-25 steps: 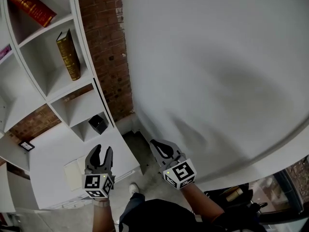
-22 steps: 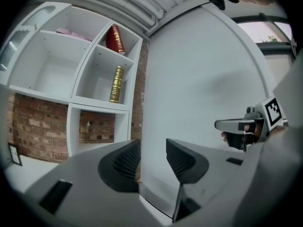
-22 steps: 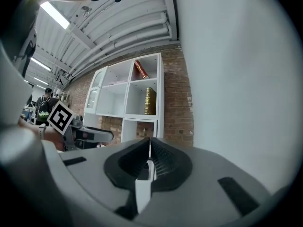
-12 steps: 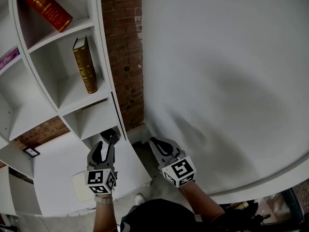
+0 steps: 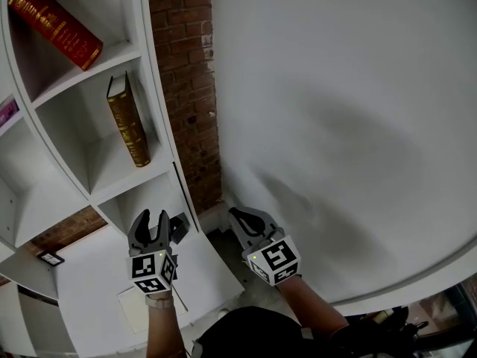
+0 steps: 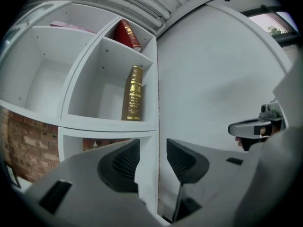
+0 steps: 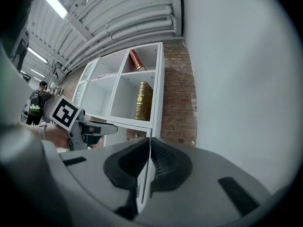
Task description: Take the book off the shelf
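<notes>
The left hand-held gripper (image 5: 150, 216) and right hand-held gripper (image 5: 235, 215) have drawn nearer the shelf (image 5: 151, 88). Head view: the gold book (image 5: 128, 121) stands in a compartment well above both, with a red book (image 5: 56, 24) leaning one compartment higher. Left gripper view: jaws partly apart, empty. Only the right gripper view shows a distant person (image 7: 35, 105); its jaws are together, holding nothing.

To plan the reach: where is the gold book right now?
In the head view, the gold book stands at upper left, in the shelf compartment just below the leaning red book, near the brick wall.
</notes>
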`<action>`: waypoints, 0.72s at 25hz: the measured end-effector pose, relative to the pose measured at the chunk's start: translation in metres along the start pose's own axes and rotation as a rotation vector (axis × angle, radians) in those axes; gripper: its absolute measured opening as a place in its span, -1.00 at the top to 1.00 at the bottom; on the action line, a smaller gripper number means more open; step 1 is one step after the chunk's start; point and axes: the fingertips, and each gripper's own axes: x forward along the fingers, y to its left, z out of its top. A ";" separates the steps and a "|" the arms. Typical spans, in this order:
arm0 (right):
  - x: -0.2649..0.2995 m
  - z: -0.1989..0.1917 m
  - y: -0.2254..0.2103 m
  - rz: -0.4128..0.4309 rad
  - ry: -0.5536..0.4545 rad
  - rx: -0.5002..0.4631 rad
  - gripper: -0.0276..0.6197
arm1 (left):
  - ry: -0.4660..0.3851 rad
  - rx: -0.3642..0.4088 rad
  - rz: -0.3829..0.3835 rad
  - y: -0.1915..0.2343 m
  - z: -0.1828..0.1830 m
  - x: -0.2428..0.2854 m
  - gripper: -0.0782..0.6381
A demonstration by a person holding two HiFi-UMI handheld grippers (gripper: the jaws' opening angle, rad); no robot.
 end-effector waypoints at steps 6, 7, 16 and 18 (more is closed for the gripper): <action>0.019 0.011 -0.013 -0.029 -0.004 0.010 0.86 | -0.033 0.017 0.013 0.011 0.029 0.031 0.32; 0.022 0.012 -0.014 -0.032 -0.004 0.010 0.85 | -0.037 0.020 0.018 0.014 0.033 0.036 0.32; 0.047 0.024 -0.024 -0.056 -0.018 0.010 0.86 | -0.055 0.057 0.091 0.043 0.061 0.077 0.23; 0.053 0.027 -0.024 -0.054 -0.023 0.004 0.85 | -0.061 0.065 0.110 0.048 0.066 0.083 0.20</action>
